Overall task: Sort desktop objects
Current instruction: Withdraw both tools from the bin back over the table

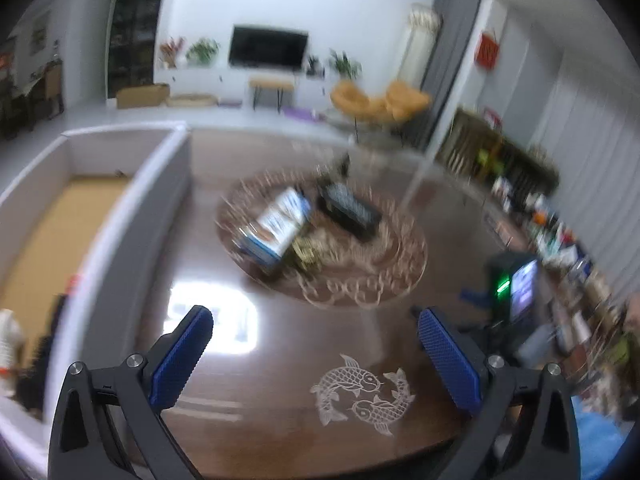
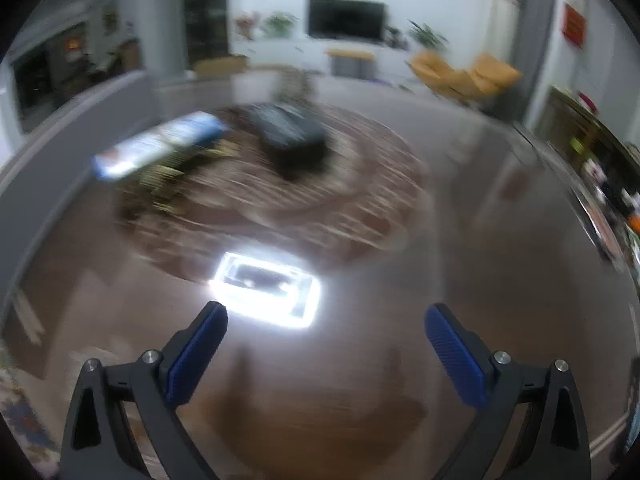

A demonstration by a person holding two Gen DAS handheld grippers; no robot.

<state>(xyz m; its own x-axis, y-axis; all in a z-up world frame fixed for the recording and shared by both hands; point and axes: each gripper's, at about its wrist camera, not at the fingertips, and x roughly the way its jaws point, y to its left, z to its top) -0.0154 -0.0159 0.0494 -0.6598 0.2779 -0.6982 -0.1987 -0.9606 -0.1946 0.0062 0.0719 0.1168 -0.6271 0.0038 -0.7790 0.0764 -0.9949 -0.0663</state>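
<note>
While both grippers, left and right, gape wide and empty, we judge the blue box mid-frame light, stiff; grip its long sides.

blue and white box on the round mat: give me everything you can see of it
The blue and white box is a flat rectangular carton, probably cardboard, with blue edges and a white printed face; the print is too blurred to read. It appears closed. It lies tilted, one end propped on a gold-coloured object, on the patterned round mat, left of a black remote. Neither gripper touches it.
</note>
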